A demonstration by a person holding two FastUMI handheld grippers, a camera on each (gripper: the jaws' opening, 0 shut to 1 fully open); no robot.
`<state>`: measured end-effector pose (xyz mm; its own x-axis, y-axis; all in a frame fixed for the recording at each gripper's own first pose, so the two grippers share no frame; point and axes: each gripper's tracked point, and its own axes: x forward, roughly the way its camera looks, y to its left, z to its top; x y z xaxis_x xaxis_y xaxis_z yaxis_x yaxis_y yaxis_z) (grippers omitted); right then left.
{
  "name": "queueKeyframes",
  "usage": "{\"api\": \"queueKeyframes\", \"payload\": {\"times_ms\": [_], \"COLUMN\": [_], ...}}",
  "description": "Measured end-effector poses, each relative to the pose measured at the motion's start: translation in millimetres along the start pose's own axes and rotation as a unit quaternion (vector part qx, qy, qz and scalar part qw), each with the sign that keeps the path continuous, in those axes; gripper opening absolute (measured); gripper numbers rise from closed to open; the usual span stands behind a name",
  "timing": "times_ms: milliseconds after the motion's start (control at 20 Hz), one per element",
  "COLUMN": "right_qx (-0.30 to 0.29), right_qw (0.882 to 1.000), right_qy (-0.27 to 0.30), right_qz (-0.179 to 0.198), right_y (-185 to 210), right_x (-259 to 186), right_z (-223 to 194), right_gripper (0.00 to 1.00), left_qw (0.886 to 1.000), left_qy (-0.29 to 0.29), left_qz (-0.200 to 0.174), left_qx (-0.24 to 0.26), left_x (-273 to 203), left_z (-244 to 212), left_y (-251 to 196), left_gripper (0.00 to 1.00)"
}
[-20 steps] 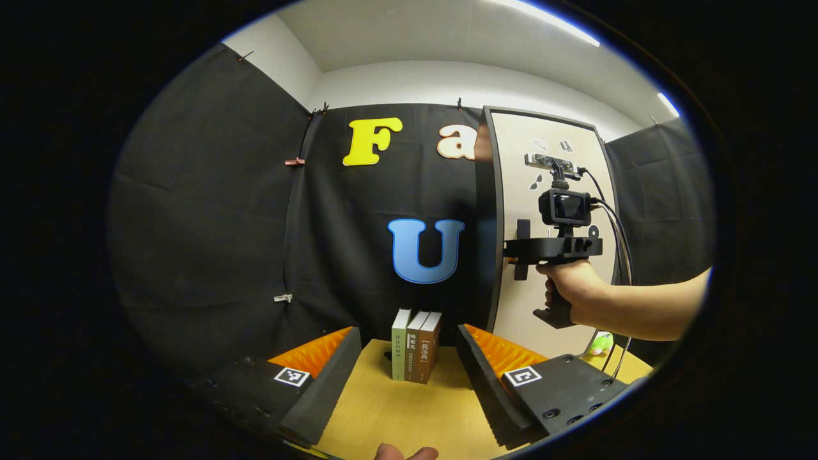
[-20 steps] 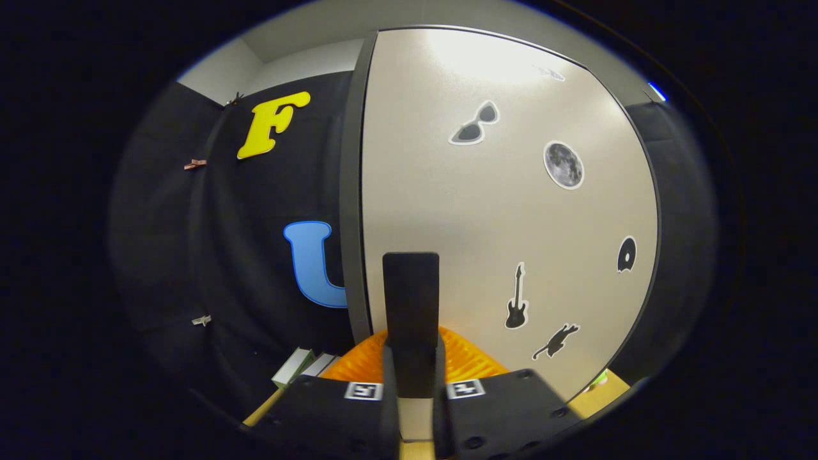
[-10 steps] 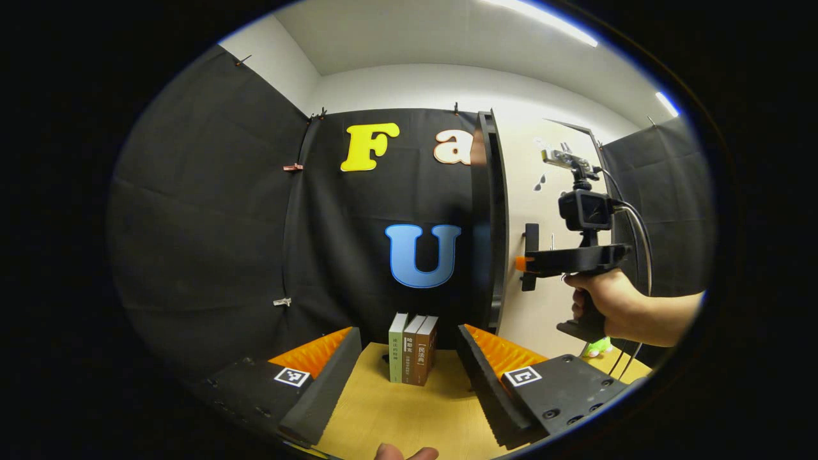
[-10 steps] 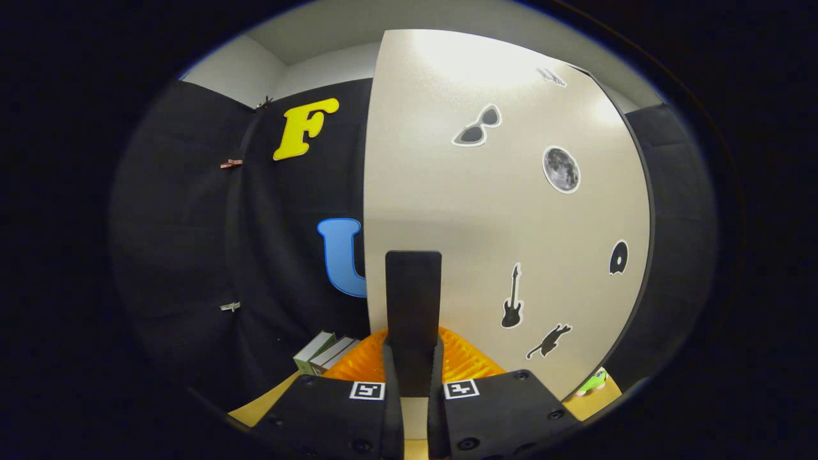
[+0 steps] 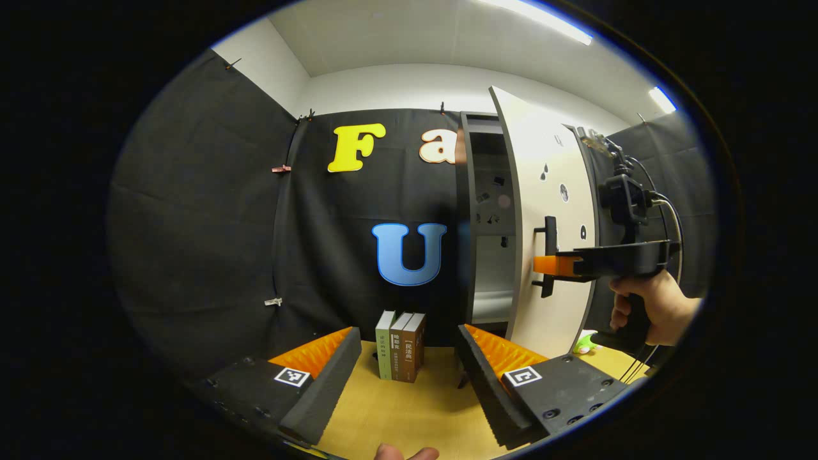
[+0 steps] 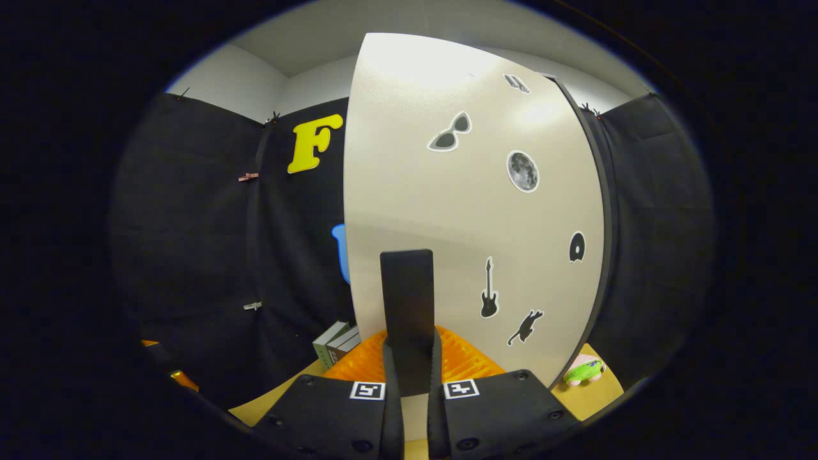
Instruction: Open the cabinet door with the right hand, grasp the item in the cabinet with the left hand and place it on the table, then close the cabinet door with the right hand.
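Note:
The tall cabinet's beige door (image 5: 549, 191), dotted with small stickers, stands partly swung out. Through the gap I see a dim inside (image 5: 492, 211) with a pale shelf (image 5: 492, 300); I cannot make out any item there. My right gripper (image 5: 549, 264), held by a hand (image 5: 652, 306), is shut on the door's black vertical handle (image 5: 548, 230). In the right gripper view the handle (image 6: 407, 287) rises between the closed fingers of the right gripper (image 6: 409, 338), with the door (image 6: 447, 211) close ahead. My left gripper (image 5: 408, 335) is open and holds nothing, low over the table (image 5: 409, 409).
Three books (image 5: 399, 345) stand upright on the wooden table, left of the cabinet's foot; they also appear as books (image 6: 335, 342) in the right gripper view. A small green toy (image 5: 583, 345) lies on the table to the right of the door, seen again as the toy (image 6: 581, 370).
The door has swung out from shut to partly open, pulled by the right gripper on its handle. The cabinet's inside has come into sight. The left gripper has barely moved.

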<state>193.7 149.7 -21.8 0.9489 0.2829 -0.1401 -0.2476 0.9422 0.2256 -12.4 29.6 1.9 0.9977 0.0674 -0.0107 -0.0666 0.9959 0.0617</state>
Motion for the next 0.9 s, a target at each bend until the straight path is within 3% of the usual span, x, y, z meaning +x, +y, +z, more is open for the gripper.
{"api": "queueKeyframes", "payload": {"times_ms": [450, 900], "right_qx": [-0.005, 0.000], "right_qw": [1.000, 1.000], "right_qy": [0.006, -0.010], "right_qz": [0.018, -0.020], "right_y": [-21, -57], "right_x": [-40, -66], "right_z": [3, 8], "right_gripper": [0.18, 0.17], "left_qw": [1.000, 0.999], "left_qy": [0.003, -0.001], "left_qz": [-0.024, -0.049], "left_qx": [-0.013, -0.012], "left_x": [-5, 3], "left_z": [-4, 0], "left_y": [-27, -48], "left_gripper": [0.94, 0.95]}}
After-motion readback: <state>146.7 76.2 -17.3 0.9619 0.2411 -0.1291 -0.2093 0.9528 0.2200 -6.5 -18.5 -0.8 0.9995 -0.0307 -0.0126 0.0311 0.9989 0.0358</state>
